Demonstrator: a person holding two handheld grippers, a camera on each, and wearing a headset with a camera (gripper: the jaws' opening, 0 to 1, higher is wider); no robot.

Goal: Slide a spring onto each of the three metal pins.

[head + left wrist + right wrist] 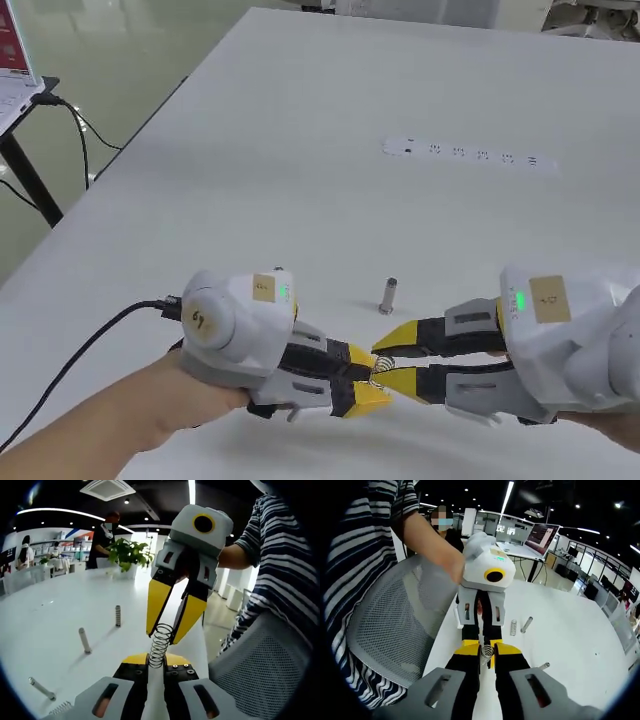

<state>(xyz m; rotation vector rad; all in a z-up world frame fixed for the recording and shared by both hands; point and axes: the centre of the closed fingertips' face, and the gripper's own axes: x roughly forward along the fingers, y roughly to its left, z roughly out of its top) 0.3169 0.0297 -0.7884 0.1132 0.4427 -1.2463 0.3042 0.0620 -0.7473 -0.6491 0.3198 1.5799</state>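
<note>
A small steel spring [381,366] hangs in the air between my two grippers, which meet tip to tip low over the white table [330,120]. My left gripper [371,378] is shut on one end of the spring [159,642]. My right gripper [383,357] pinches the other end [486,655]. Beyond them an upright pin [388,296] stands on the table. The left gripper view has one pin wearing a spring [118,615], a bare upright pin [85,640] and a pin lying flat [42,689].
A white power strip [470,155] lies far back on the table. A black cable [90,345] trails from my left gripper towards the table's left edge. A mesh chair [395,625] is behind the person, and a laptop [15,60] sits off to the left.
</note>
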